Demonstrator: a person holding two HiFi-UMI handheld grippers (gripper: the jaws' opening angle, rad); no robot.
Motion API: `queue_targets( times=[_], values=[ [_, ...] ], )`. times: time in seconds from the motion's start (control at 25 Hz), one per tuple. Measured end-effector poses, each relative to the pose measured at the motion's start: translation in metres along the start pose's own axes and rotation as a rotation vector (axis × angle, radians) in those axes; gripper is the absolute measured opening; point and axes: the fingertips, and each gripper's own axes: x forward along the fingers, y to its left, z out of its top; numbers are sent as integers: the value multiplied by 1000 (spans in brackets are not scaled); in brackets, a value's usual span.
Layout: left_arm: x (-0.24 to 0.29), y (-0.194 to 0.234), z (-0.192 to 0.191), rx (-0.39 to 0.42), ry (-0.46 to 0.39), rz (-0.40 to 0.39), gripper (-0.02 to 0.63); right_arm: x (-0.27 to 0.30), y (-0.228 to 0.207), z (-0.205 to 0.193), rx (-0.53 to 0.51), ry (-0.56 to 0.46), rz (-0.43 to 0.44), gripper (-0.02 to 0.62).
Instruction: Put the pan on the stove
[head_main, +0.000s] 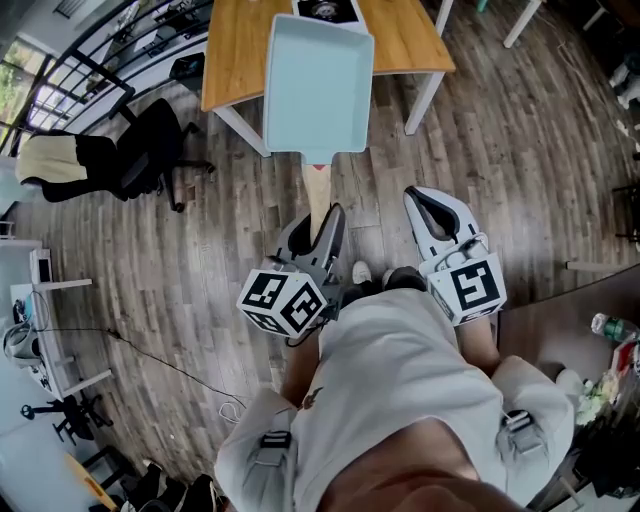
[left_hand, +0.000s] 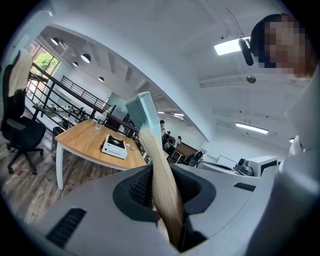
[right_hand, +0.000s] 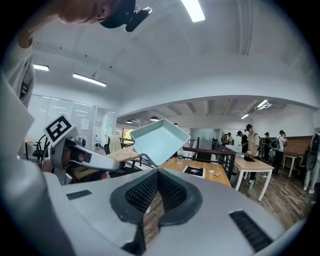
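Pan (head_main: 318, 85), light blue and square, is held in the air by its wooden handle (head_main: 318, 192), which is clamped between the jaws of the left gripper (head_main: 325, 228). The pan body extends ahead of those jaws and is clear of the tabletop (head_main: 235, 50). The stove (head_main: 325, 8) sits on the tabletop, well beyond the jaws and apart from the pan. The right gripper (head_main: 428, 205) is level beside the left, its jaws closed together with nothing between them.

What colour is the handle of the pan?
Pale light-wood tan. The handle shows best in the left gripper view; the pan itself is light blue.
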Motion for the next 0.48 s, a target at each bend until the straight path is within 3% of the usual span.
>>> queue_targets(
  times=[0.48],
  values=[
    [37, 12, 13, -12, 10, -4, 91, 31, -31, -3, 13, 12, 2, 20]
  ],
)
